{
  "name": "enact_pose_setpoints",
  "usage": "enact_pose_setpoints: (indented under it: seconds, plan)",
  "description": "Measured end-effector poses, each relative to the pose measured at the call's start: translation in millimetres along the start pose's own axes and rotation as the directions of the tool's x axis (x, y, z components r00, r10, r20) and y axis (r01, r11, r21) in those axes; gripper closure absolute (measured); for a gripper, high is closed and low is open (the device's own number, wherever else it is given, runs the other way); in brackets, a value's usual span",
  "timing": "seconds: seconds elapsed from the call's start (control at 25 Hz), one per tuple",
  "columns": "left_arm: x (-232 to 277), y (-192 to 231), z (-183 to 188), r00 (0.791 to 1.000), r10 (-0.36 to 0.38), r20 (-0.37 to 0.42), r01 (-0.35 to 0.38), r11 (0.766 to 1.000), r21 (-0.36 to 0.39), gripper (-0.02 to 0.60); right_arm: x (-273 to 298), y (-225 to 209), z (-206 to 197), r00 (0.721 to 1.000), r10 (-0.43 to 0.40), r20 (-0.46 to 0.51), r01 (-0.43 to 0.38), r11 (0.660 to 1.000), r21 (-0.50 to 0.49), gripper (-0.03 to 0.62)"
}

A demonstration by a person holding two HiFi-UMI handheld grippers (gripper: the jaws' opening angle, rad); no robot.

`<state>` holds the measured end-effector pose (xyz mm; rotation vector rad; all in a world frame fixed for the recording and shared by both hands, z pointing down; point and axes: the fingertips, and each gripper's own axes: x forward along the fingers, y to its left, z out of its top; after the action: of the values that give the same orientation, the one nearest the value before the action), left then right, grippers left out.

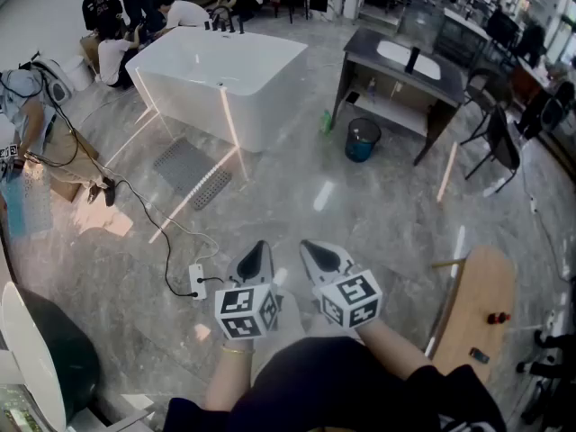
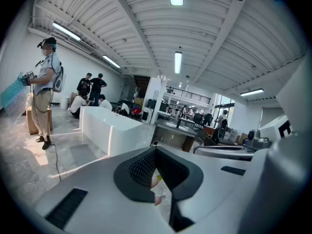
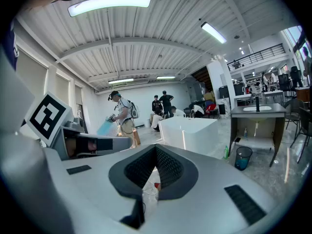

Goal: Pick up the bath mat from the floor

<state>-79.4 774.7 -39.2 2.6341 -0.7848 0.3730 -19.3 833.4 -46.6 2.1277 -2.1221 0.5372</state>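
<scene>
2 claws shut, empty: left claw (image 1: 256,255), right claw (image 1: 315,255); cable (image 1: 148,210), power strip (image 1: 197,281) lie nr bath mat (image 1: 191,171).

No word, number or brand name can be read in any of the views. The only printed signs are black-and-white square code markers. In the head view they stand on the faces of the left white cube (image 1: 245,311), part of the left gripper (image 1: 258,252), and of the right white cube (image 1: 353,299), part of the right gripper (image 1: 317,252). One such marker also shows at the left of the right gripper view. They are block patterns, not letters.
</scene>
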Motion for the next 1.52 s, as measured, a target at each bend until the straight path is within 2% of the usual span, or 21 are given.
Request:
enact_pose_setpoints:
  seconds: [0.72, 1.0, 1.52]
  plan:
    - [4.6, -4.0, -6.9, 0.999, 0.034, -0.008, -0.034, 0.999, -0.022, 0.581, 1.7, -3.9, -4.8, 0.999, 0.037, -0.021, -0.037, 0.999, 0.004, 0.583]
    - [12.4, -1.2, -9.3, 0.998, 0.046, -0.037, -0.047, 0.998, -0.036, 0.581, 7.4, -1.9, -5.0, 0.994, 0.099, -0.044, -0.098, 0.995, 0.027, 0.583]
    - [73.5, 33.9, 10.8, 0.997, 0.062, -0.054, -0.064, 0.997, -0.036, 0.581, 66.8, -38.1, 7.3, 0.991, 0.111, -0.071, -0.11, 0.994, 0.024, 0.583]
